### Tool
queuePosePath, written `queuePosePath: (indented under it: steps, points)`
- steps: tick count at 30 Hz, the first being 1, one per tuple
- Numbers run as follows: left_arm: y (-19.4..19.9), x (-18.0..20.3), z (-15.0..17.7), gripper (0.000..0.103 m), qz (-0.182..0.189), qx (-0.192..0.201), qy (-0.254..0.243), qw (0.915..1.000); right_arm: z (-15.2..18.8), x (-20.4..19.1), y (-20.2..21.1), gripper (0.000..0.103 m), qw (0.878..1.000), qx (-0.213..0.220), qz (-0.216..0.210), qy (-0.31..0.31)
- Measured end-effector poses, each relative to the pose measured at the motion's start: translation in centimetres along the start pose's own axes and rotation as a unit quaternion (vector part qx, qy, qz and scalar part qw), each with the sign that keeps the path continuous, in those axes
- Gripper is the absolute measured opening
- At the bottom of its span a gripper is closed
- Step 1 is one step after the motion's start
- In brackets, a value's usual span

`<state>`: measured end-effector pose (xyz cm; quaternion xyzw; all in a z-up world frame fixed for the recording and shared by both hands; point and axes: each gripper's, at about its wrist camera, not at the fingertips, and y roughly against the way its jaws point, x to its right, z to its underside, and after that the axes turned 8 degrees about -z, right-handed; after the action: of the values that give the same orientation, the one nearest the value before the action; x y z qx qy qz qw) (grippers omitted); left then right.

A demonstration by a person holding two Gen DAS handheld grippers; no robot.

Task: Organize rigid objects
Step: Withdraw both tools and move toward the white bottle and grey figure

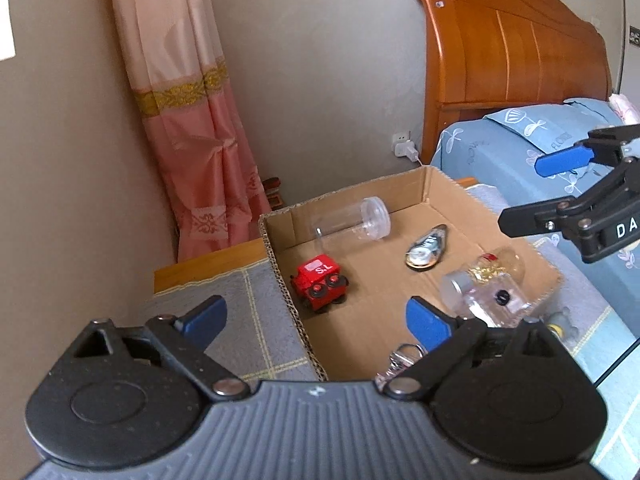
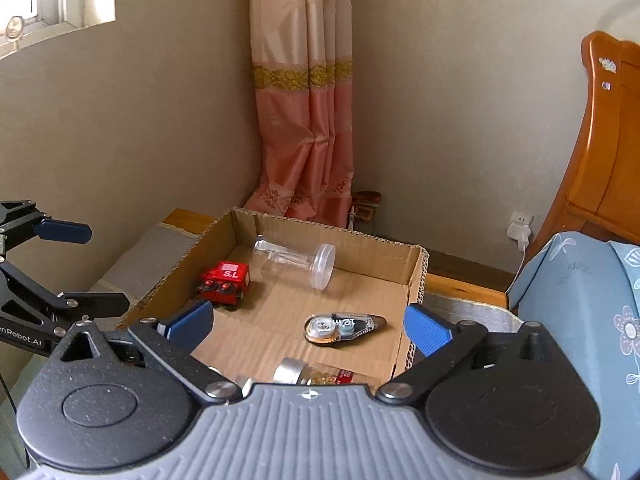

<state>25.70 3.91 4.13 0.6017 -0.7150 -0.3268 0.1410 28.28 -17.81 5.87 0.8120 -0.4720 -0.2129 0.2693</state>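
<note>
Bedside cardboard box (image 2: pixel 414 276) with red toy train (image 2: pixel 224 282), clear jar (image 2: pixel 294 260), tape dispenser (image 2: pixel 344 328); both grippers' fingers (image 2: pixel 426 330) apart.

The red toy train (image 1: pixel 320 285) in the cardboard box (image 1: pixel 424 184) carries a white "S.L" on its top, upside down in the left wrist view and upright in the right wrist view. The right gripper (image 1: pixel 524 192) shows white letters "DA" on its black arm, cut off at the frame edge. The left gripper (image 2: pixel 100 268) reads "nRobot.AI" on its body. The tape dispenser (image 2: pixel 344 329) bears small print that cannot be made out.
</note>
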Motion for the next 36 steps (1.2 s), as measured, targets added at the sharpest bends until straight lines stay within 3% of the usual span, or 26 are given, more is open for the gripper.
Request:
queuePosePath:
  steps: [7,12,17,22,29,36]
  points:
    - [3.1,1.3,1.4,0.1,-0.002,0.014,-0.003,0.9999,2.0,-2.0,2.9,0.103,1.0,0.006,0.003,0.019]
    - [4.5,2.5,4.2,0.102,0.002,0.03,0.016,0.9994,5.0,-2.8,4.5,0.103,1.0,0.023,0.01,0.0]
    - [4.3,3.9,7.0,0.102,0.029,0.002,0.041,0.9987,10.2,-3.4,4.3,0.103,0.999,0.015,0.019,-0.041]
    - [4.1,5.5,8.8,0.102,0.026,-0.006,0.042,0.9988,14.2,-4.0,4.5,0.103,0.998,0.019,0.041,-0.044]
    - [4.2,8.1,11.1,0.102,0.036,-0.026,0.036,0.9984,17.8,-3.5,3.7,0.103,0.994,0.003,0.089,-0.066]
    - [3.7,9.8,13.1,0.102,0.041,-0.049,0.021,0.9977,19.5,-3.2,3.5,0.103,0.994,-0.009,0.081,-0.079]
